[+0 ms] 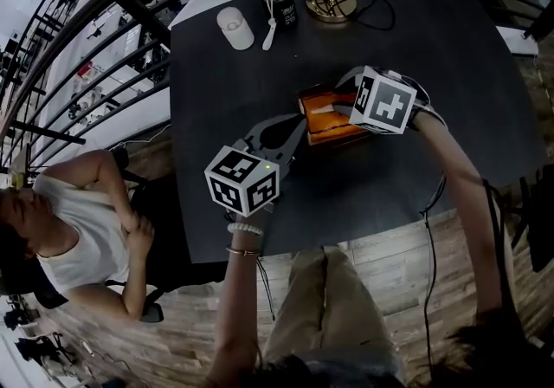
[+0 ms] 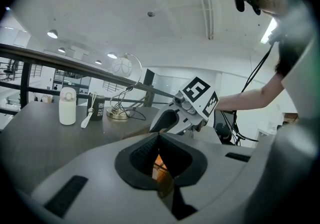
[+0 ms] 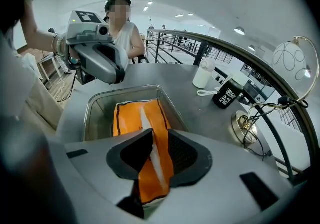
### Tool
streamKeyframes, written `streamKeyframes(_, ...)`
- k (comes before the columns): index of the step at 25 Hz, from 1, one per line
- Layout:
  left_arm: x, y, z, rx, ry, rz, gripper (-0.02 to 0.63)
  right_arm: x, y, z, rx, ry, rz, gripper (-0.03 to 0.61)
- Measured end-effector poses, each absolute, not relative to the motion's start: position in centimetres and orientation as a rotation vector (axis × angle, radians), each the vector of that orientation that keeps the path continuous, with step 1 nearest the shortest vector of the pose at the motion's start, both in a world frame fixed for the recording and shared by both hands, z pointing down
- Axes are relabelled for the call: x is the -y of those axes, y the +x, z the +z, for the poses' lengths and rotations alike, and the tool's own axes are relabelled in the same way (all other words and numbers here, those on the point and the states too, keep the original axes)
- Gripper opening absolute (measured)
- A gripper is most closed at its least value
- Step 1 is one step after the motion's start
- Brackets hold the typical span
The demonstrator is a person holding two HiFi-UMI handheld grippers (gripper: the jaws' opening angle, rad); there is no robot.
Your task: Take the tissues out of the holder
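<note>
Your right gripper point(image 3: 156, 140) clamps the orange tissue pack point(image 3: 132, 115) while your left gripper point(image 2: 161, 160) pinches the holder point(image 3: 97, 113). Next, likely lift straight up.

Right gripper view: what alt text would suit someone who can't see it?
The right gripper pinches an orange tissue pack lying in a clear holder on a grey table. The left gripper sits at the holder's far end.

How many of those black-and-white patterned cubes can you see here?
2. One cube sits on the left gripper, nearer the bottom of the head view. The other sits on the right gripper, over the holder with the orange tissue pack. None seems hidden.
</note>
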State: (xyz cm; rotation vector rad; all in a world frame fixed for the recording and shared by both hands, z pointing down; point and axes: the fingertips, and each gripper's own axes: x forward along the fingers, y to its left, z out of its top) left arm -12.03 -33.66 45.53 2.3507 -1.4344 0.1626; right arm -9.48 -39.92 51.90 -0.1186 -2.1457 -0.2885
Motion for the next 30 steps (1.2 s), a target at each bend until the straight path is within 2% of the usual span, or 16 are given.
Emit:
streamKeyframes(5, 33.5, -11.6, 45.7, 1.437, 2.342, 0.162, 0.008, 40.1, -9.4, 52.3, 2.135, -0.129, -0.235, 0.092)
streamKeyframes(6, 33.4, -11.6, 45.8, 1.437, 2.340, 0.163, 0.008, 40.1, -9.4, 52.3, 2.136, -0.125, -0.221, 0.079)
streamKeyframes(7, 33.2, -11.5, 45.9, 1.437, 2.339, 0.164, 0.008, 40.2, -9.4, 52.4, 2.137, -0.117, -0.219, 0.021)
streamKeyframes(8, 33.1, -11.5, 46.0, 1.438, 2.338, 0.164, 0.008, 40.2, -9.4, 52.5, 2.137, -0.108, -0.225, 0.017)
streamKeyframes(20, 32.6, -12.1, 44.8, 1.486, 2.333, 0.133, 0.008, 40.7, -8.8, 49.7, 2.262, -0.021, -0.246, 0.014)
streamKeyframes(30, 31.4, -11.8, 42.1, 1.525, 2.356, 0.090, 0.008, 40.6, -7.5, 43.8, 2.392, 0.061, -0.235, 0.014)
